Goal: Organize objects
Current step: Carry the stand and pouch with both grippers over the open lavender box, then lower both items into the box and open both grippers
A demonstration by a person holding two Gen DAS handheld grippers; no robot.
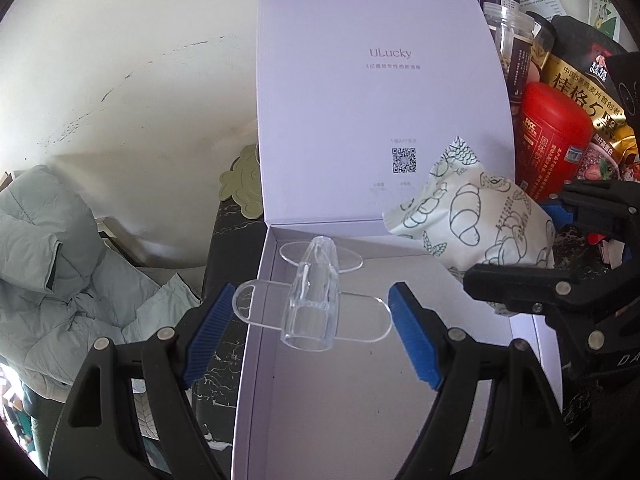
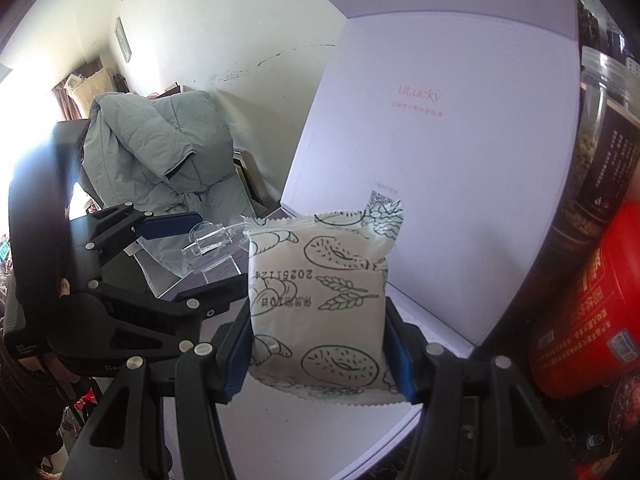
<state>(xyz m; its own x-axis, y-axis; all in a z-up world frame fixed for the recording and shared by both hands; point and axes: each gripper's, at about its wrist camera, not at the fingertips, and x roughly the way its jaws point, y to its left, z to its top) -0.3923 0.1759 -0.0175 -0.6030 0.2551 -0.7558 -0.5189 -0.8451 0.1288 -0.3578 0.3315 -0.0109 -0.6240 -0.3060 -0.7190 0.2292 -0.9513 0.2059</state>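
Mid-packing: right gripper (image 2: 318, 320) clamped on snack pack (image 2: 320, 304) above box (image 1: 256, 320), left gripper (image 1: 310, 336) spread wide w/ clear stand (image 1: 312, 304) between fingers; next, prob lower pack & let go.

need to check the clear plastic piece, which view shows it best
Left wrist view: the clear plastic piece sits whole between the open left gripper pads. Right wrist view shows it small, partly behind the snack packet.

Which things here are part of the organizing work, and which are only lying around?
Part of the job:
- white box, lid up
- clear acrylic piece in the box
- snack packet, held by right gripper
- left gripper, open

Lying about:
- red canister
- clear jars
- oat bag
- green jacket
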